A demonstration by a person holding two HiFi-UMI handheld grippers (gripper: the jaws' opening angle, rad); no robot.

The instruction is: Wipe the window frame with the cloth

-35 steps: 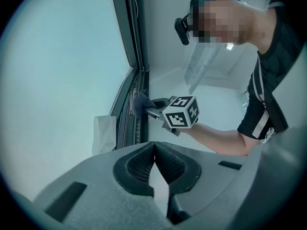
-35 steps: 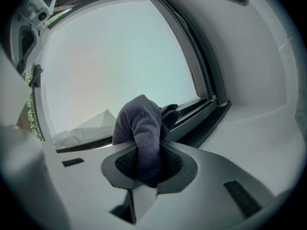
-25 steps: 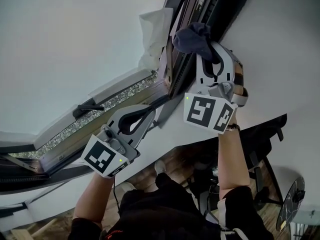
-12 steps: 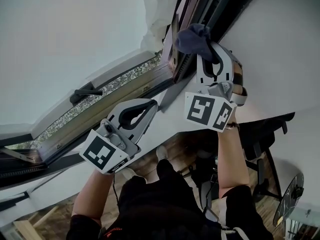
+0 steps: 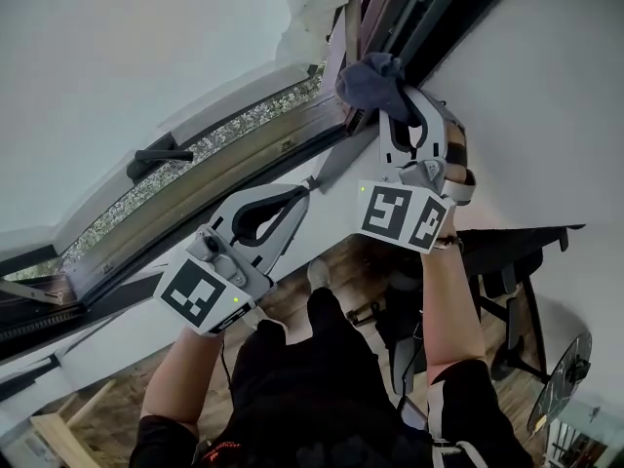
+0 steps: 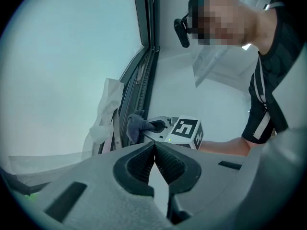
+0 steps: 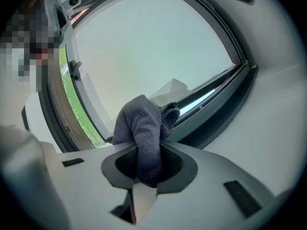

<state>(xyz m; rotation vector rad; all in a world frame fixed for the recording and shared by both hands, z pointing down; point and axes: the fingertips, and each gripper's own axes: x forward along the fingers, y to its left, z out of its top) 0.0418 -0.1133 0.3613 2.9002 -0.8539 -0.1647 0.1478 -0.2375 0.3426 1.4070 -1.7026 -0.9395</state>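
Note:
A dark grey cloth point(image 5: 374, 78) is clamped in my right gripper point(image 5: 390, 103), bunched against the dark window frame point(image 5: 292, 144) near its corner. In the right gripper view the cloth point(image 7: 144, 133) rises out of the shut jaws and touches the frame rail point(image 7: 211, 99). My left gripper point(image 5: 300, 195) hangs lower left of it, jaws shut with nothing in them, just below the frame's lower rail. The left gripper view shows the cloth point(image 6: 136, 126) and the right gripper point(image 6: 158, 126) ahead by the frame point(image 6: 144, 66).
A black window handle point(image 5: 156, 160) sits on the sash at left. White crumpled sheeting point(image 5: 312, 8) hangs by the frame's upper corner. White wall point(image 5: 546, 96) lies to the right. Below are a dark desk point(image 5: 517, 247), a wood floor and the person's body.
The view has swung, so the frame sits higher and more to the left. The right gripper keeps the cloth at the corner; the left gripper has drifted slightly up and right.

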